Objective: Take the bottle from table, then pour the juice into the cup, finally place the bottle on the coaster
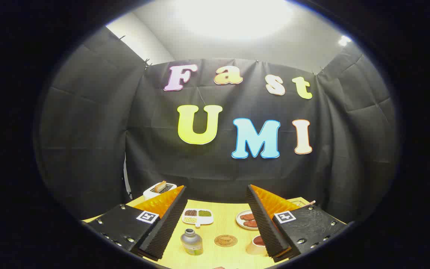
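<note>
My gripper (217,190) hangs above the wooden table (220,222), open wide with nothing between its two ribbed fingers (168,220). Below and between the fingers stands a small grey bottle (192,242) with a green band, upright, close to the left finger. A round brown coaster (226,240) lies flat just right of the bottle. A pale cup (256,244) with a reddish inside sits by the right finger, which partly covers it.
Farther back on the table are a white divided dish (197,216) with beans and a white plate (247,219) with reddish pieces. A white toaster (158,189) with a slice of bread stands at the back left.
</note>
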A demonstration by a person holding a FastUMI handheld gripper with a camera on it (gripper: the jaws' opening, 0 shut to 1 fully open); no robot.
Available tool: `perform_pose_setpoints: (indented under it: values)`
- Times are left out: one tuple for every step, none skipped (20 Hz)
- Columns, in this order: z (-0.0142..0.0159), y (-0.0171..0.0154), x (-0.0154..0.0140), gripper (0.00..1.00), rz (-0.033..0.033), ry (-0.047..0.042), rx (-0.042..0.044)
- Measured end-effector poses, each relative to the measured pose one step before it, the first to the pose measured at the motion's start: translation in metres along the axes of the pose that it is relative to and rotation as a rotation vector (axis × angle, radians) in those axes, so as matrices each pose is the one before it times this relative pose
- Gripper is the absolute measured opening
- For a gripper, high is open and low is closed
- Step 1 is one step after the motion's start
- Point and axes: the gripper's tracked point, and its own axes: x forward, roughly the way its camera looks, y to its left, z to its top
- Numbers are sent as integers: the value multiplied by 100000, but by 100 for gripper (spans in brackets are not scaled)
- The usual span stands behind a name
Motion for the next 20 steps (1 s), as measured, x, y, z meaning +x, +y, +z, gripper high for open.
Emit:
perform_pose_setpoints:
  values:
    - [-20,129,50,97,53,-121,30]
    - [-258,96,-41,97,41,87,140]
    - [-160,72,30,97,22,240,47]
    - [0,82,68,97,-73,-208,-107]
    - [134,48,85,97,7,-434,-302]
    - [-3,80,-25,97,-82,-195,-353]
    - [67,127,47,97,123,-104,-197]
    - [-53,121,3,97,280,165,63]
    - [-47,163,99,97,268,118,146]
    - [-132,32,10,97,-148,130,259]
    - [-196,79,9,97,-181,185,333]
    - [-171,87,55,97,-155,-165,224]
    - [-105,65,124,97,-424,-198,173]
    - [-228,40,79,97,-453,-222,-191]
    - [-238,57,141,97,-375,30,-431]
    - [-315,179,118,97,261,417,-465]
    - [-112,209,125,97,195,99,-377]
    - [-151,76,150,97,3,188,-144]
    - [-226,173,122,97,395,294,60]
    - [-117,450,107,97,966,-77,-149]
